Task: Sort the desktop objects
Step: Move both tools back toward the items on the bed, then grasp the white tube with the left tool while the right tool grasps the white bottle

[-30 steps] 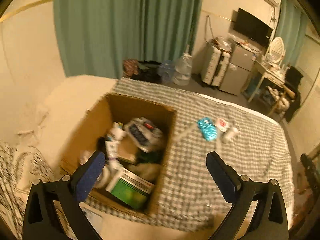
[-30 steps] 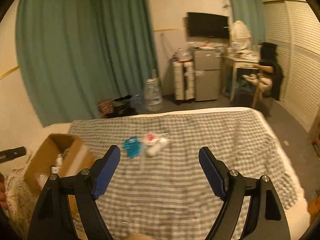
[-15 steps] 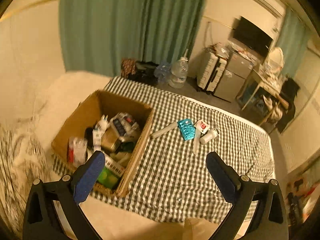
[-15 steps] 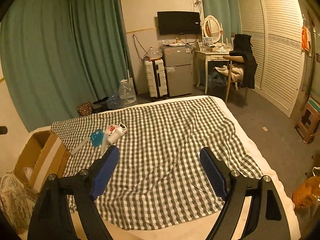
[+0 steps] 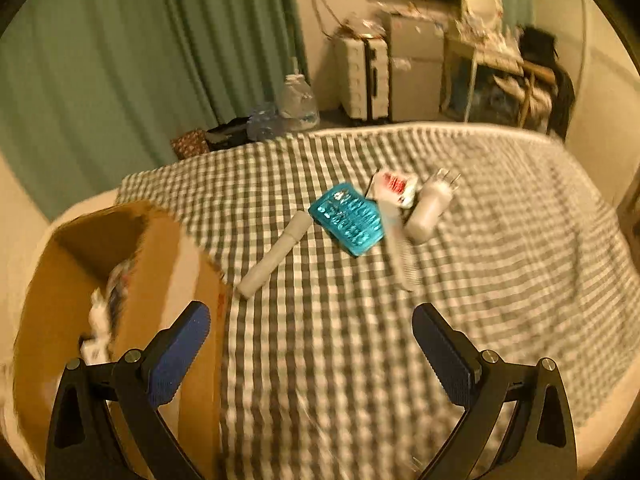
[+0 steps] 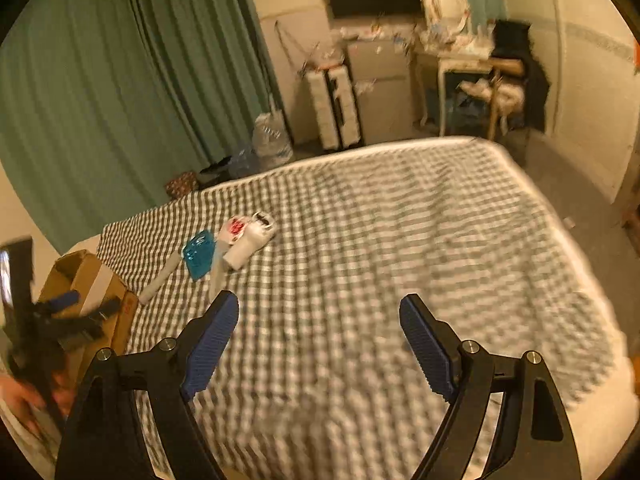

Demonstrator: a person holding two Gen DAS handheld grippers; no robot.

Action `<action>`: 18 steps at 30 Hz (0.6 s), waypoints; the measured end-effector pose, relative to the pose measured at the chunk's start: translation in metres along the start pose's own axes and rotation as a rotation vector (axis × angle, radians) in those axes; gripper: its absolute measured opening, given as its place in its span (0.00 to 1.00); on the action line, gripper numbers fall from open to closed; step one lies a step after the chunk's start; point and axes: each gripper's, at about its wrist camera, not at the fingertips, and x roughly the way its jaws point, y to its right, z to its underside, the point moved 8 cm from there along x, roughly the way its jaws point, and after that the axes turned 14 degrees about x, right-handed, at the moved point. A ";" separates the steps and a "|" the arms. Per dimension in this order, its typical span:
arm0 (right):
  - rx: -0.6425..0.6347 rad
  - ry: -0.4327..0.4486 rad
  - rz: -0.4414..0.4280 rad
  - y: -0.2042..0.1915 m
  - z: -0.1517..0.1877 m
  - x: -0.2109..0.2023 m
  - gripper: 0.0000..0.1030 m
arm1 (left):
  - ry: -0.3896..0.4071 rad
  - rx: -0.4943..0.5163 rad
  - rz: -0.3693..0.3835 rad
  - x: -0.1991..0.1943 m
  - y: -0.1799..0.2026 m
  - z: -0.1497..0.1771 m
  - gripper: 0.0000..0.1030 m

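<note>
From the left wrist, the left gripper (image 5: 310,344) gapes wide and empty; the loose items, teal packet (image 5: 347,219) foremost, lie at twelve o'clock, the cardboard box (image 5: 120,280) at nine. A hasty lunge could clip the box.

From the right wrist, the right gripper (image 6: 318,340) is wide too, the pile at eleven; both reaching together might collide.

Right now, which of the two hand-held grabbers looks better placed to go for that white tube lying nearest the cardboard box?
Probably the left gripper. Its open jaws sit just short of the white tube, beside the cardboard box. The right gripper, also open, faces bare checked cloth, with the tube off to its left.
</note>
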 end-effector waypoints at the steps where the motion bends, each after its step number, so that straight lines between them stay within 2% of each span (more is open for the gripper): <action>1: -0.009 -0.014 -0.015 -0.011 0.000 0.017 0.80 | 0.011 0.025 -0.004 0.012 0.001 0.000 1.00; 5: -0.056 -0.065 -0.029 -0.054 0.005 0.089 0.79 | 0.039 0.068 -0.017 0.055 -0.005 -0.005 1.00; 8: -0.033 -0.097 -0.020 -0.070 0.007 0.137 0.74 | 0.016 0.041 -0.039 0.083 -0.017 -0.010 1.00; 9: -0.011 -0.118 -0.022 -0.073 0.008 0.153 0.68 | 0.017 0.031 -0.033 0.089 -0.019 -0.012 1.00; 10: 0.011 -0.129 -0.035 -0.073 0.009 0.163 0.60 | 0.034 0.038 -0.008 0.096 -0.018 -0.014 1.00; 13: 0.072 -0.156 -0.027 -0.070 0.010 0.188 0.60 | 0.022 0.074 -0.006 0.117 -0.016 -0.014 1.00; 18: 0.172 -0.196 -0.072 -0.076 0.003 0.222 0.60 | -0.003 0.066 -0.067 0.138 -0.022 -0.013 1.00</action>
